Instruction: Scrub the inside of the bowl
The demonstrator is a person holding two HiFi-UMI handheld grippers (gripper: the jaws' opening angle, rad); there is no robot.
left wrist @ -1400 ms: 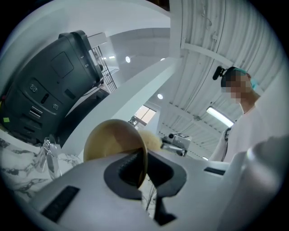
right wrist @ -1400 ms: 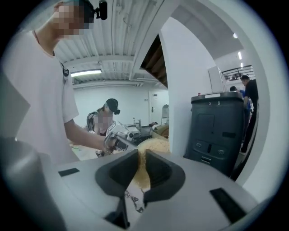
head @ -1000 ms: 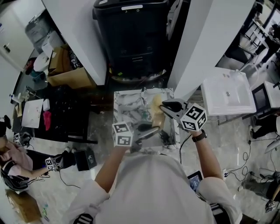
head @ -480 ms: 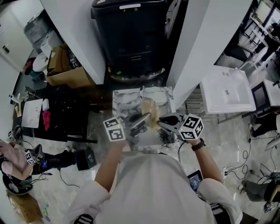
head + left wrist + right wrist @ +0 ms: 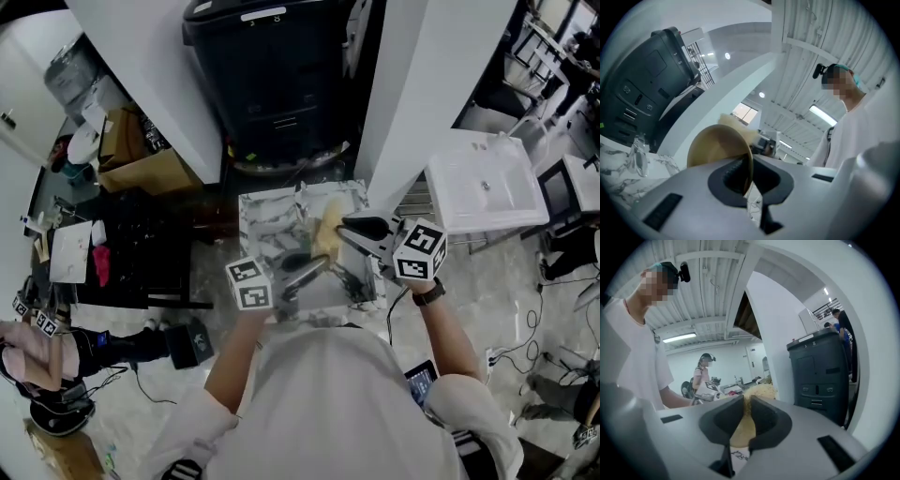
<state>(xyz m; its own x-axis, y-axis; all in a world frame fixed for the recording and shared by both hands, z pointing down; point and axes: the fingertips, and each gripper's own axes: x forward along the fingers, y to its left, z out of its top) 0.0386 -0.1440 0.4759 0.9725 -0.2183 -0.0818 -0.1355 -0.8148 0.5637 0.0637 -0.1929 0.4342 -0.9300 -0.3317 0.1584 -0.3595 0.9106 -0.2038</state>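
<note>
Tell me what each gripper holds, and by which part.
Left gripper: the bowl, clamped by its rim. Right gripper: the scrubber, pinched across its body, fibres poking out beyond.

bowl [image 5: 715,147]: golden-brown | scrubber [image 5: 761,391]: pale yellow | tabletop [image 5: 267,220]: grey-veined white marble

The left gripper [image 5: 746,176] hides the lower half of the bowl [image 5: 715,145].

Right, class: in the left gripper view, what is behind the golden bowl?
A pale fuzzy scrubber peeks over the rim of the bowl. The bowl covers the rest of it, so contact cannot be seen.
</note>
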